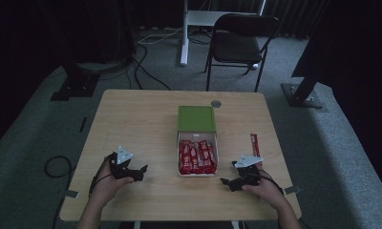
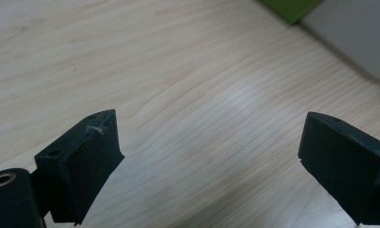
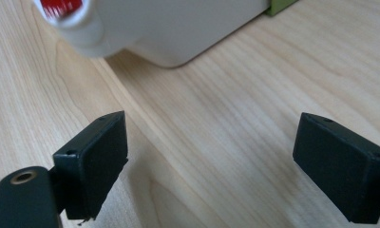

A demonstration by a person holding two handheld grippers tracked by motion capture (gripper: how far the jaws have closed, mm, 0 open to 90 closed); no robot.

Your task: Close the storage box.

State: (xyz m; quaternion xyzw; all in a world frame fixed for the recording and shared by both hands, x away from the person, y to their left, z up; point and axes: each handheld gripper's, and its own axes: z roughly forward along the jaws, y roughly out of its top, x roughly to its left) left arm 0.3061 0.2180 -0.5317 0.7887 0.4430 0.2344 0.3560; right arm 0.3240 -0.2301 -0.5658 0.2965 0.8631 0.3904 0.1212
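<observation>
The white box [image 1: 197, 153] sits near the middle of the table [image 1: 132, 119], a little toward the person's edge, its tray drawn out and packed with red bars [image 1: 196, 156]; the green sleeve [image 1: 196, 118] covers its far half. One loose red bar [image 1: 254, 142] lies by the right edge, just beyond the right gripper [image 1: 228, 180]. Both tools are empty: the left gripper [image 1: 140, 172] rests near the front-left corner with its jaws spread over bare wood, and the right gripper, near the front-right corner, has its jaws spread too, aimed at the tray's rounded white corner [image 3: 174, 28]. The step in hand looks like getting that last bar into the tray. To do it well, the right gripper should turn toward the right edge, come down across the bar's narrow width at its middle, and close gently so the wrapper does not buckle. The tray looks full, so lay the bar flat on top, while the left gripper steadies the tray's near wall
</observation>
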